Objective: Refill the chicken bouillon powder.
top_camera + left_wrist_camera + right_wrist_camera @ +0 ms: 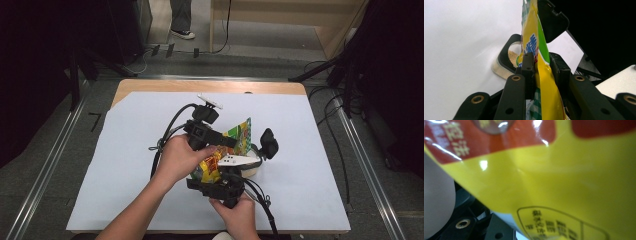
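A yellow and green snack bag (pixel 241 134) is held tilted above the middle of the table. My left gripper (pixel 227 141) is shut on it from the left. In the left gripper view the bag (pixel 541 47) stands edge-on between the two jaws of this gripper (pixel 542 60). Just beyond lies a clear container (pixel 507 58) with tan powder inside and an open black lid (pixel 552 22). My right gripper (pixel 207 179) meets the bag's lower end from the near side. In the right gripper view the glossy bag (pixel 564 182) lies right against the lens and hides the jaw tips.
A white sheet (pixel 125 165) covers the wooden table (pixel 150 85). The container (pixel 254 169) and its lid (pixel 269 142) sit right of the bag. Cables trail from both grippers. A person's shoe (pixel 182 33) stands on the floor beyond the table.
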The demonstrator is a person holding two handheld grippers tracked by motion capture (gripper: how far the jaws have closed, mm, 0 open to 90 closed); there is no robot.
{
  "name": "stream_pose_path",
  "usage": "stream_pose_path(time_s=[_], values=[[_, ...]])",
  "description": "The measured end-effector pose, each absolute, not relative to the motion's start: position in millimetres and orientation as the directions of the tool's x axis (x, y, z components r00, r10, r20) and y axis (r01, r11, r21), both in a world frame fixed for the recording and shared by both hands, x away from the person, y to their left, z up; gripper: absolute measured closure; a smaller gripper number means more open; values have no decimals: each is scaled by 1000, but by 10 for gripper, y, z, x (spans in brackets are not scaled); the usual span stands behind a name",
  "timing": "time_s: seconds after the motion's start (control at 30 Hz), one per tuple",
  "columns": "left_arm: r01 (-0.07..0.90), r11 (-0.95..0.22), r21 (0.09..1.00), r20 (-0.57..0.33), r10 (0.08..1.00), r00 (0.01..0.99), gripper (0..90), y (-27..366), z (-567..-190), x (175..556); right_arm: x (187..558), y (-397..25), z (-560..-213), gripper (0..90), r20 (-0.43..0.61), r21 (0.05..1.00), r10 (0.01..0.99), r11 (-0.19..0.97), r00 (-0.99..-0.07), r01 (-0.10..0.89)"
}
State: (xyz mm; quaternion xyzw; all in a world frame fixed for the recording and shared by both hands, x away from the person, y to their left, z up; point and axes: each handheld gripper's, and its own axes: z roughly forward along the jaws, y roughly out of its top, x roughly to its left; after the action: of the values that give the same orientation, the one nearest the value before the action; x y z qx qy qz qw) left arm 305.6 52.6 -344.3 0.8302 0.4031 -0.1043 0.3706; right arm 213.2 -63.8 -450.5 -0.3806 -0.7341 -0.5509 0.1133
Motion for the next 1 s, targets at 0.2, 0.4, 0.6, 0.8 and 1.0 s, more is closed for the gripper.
stream_pose_path(time_s=[0.2,0.4,0.6,0.8,1.0], values=[[745,-405,529,-474,587,656,759,530,-3451,3068,2138,-645,-4508,674,582,724,437,107,-686,682],[748,-401,529,-480,585,654,757,523,-3460,3076,2147,-656,-4509,673,580,723,440,111,-686,682],[745,-406,530,-476,585,657,757,523,-3460,3068,2146,-654,-4508,673,578,722,442,115,-686,682],[747,-404,527,-483,581,655,757,537,-3470,3078,2147,-649,-4508,673,576,722,444,118,-686,682],[753,-394,527,-491,582,648,757,550,-3478,3081,2152,-645,-4504,673,575,719,445,125,-686,683]])
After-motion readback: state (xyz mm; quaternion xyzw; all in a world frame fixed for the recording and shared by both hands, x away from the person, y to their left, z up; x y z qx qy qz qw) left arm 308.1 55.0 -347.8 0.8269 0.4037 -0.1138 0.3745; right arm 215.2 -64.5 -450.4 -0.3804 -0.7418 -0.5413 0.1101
